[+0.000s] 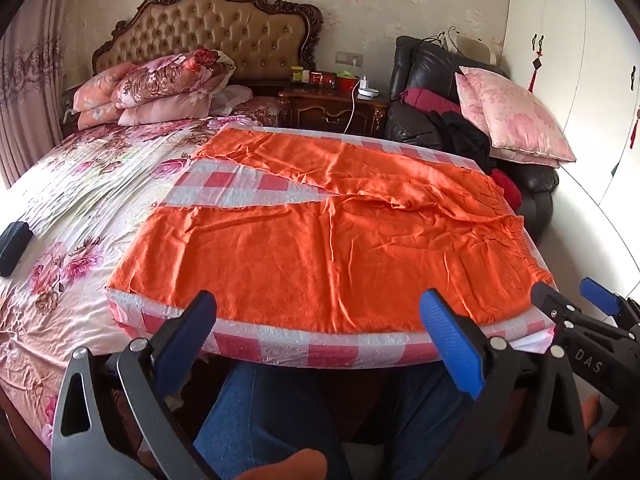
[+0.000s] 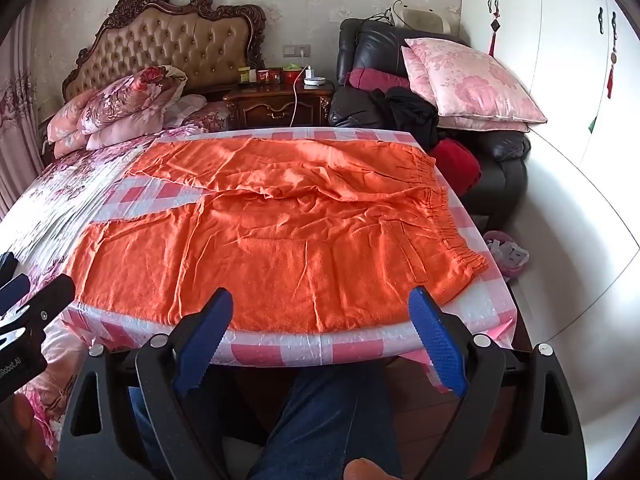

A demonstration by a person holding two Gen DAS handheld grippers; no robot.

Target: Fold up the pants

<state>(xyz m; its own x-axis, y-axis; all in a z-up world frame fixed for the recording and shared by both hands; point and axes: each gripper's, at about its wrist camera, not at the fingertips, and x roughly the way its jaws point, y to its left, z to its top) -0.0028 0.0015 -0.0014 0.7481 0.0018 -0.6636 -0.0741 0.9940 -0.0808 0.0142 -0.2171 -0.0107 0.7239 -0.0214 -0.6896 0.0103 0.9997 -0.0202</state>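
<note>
Bed [image 1: 60, 308]: floral pink sheet. On it: stacked floral pillows [image 1: 160, 88] by the headboard; dark case [image 1: 14, 242] at left edge; pink-and-white checkered board [image 2: 280, 344], carrying orange pants [image 2: 260, 240] spread flat, legs apart.

A pink-and-white checked cloth [image 2: 280, 346] covers the table at centre. At ten o'clock lies a bed with a floral sheet [image 1: 80, 208], stacked floral pillows [image 1: 160, 84] and a tufted headboard [image 1: 224, 28]. At twelve o'clock stands a carved wooden nightstand [image 1: 332, 112] holding small items and a white charger cable. At two o'clock a black leather armchair [image 2: 360, 108] carries two pink cushions [image 2: 472, 80] and dark clothes. White wardrobe doors [image 2: 560, 60] fill three o'clock.
</note>
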